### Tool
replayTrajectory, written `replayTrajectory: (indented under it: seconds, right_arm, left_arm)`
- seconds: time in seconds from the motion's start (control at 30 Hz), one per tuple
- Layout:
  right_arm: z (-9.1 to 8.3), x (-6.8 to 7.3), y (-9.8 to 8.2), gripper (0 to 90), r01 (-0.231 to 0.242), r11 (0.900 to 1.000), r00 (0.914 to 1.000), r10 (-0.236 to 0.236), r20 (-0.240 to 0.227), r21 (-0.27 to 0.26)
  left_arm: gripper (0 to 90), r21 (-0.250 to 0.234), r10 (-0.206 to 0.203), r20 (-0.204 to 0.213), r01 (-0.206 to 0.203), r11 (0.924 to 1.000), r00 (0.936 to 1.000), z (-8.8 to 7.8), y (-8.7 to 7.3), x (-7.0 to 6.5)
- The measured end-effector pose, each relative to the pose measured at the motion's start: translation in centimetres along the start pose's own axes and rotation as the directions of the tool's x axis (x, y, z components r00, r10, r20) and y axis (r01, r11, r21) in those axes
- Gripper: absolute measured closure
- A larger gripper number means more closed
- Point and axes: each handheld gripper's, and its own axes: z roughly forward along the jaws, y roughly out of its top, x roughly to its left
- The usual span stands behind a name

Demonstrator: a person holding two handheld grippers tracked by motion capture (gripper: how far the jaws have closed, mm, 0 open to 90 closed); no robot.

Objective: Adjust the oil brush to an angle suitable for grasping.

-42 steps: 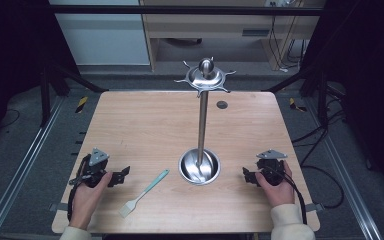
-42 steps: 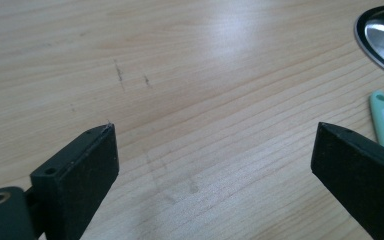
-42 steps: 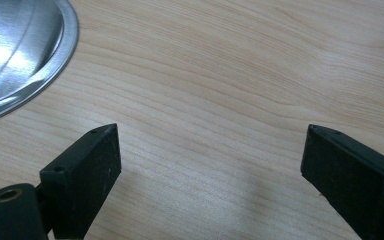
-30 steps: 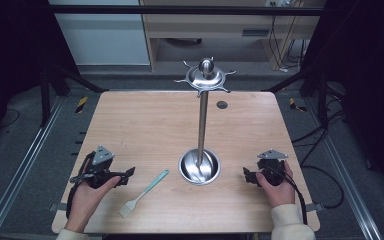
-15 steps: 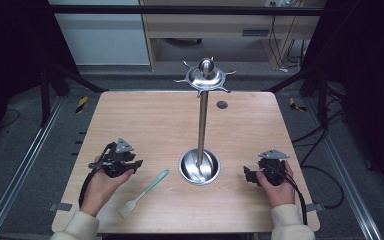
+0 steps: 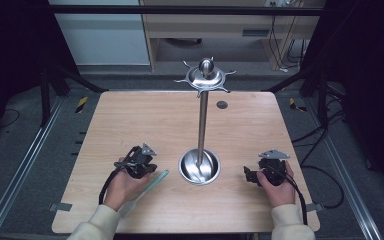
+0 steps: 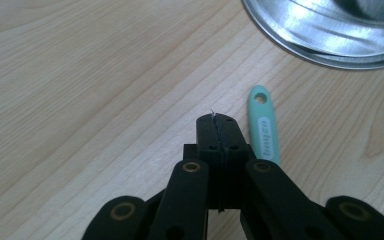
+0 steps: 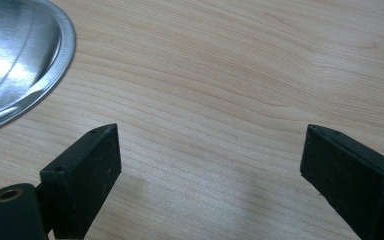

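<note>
Wooden table point(image 6: 130, 115), seen from above, with a person's two hands entering at its near edge. Left gripper point(image 6: 150, 167): jaws pressed flat together with nothing between them, having just been closing; the left gripper view places the shut tips point(image 7: 216, 129) over bare wood, just beside a mint-green utensil handle point(image 7: 264, 131) and not touching it. The handle lies flat, its holed end toward the metal stand base point(image 6: 199, 167). In the high view the utensil point(image 6: 152, 182) runs diagonally from near the base toward the near-left edge; its lower part passes beneath the left hand point(image 6: 122, 184), so the working end is hard to make out.

Right gripper point(image 6: 250, 175): jaws spread wide over empty wood, one finger point(image 8: 87, 172) at each side of the right gripper view, with the rim of the base point(image 8: 40, 65) at upper left.

The stand is a round steel dish from which a thin upright pole point(image 6: 202, 125) rises to a spoked top disc point(image 6: 206, 78) with a ball finial. It stands between the two grippers. A small dark round spot point(image 6: 222, 105) sits on the far table surface; its nature cannot be told. The lettering on the handle is too blurred to read.
</note>
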Motion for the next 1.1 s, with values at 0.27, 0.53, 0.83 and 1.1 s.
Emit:
replayTrajectory:
  seconds: [0.27,0.53,0.83,1.1]
  right_arm:
    - [0.0,0.0,0.0,10.0,-0.004,1.0,1.0,0.004,-0.005,-0.005]
    - [0.0,0.0,0.0,10.0,0.003,1.0,1.0,-0.003,-0.007,-0.003]
    - [0.0,0.0,0.0,10.0,0.008,1.0,1.0,-0.008,-0.006,0.002]
    - [0.0,0.0,0.0,9.9,0.008,1.0,0.9999,-0.008,-0.006,0.004]
  left_arm:
    - [90.0,0.005,0.022,0.013,-0.022,0.9997,0.9997,0.9,0.1,-1.1]
    - [90.0,0.004,0.03,0.014,-0.03,0.9995,0.9995,1.2,0.2,-1.5]
    - [90.0,0.007,0.021,0.042,-0.021,0.9998,0.9989,1.2,0.1,-1.5]
    - [90.0,0.027,0.066,0.059,-0.067,0.9974,0.9961,0.9,0.3,-2.8]
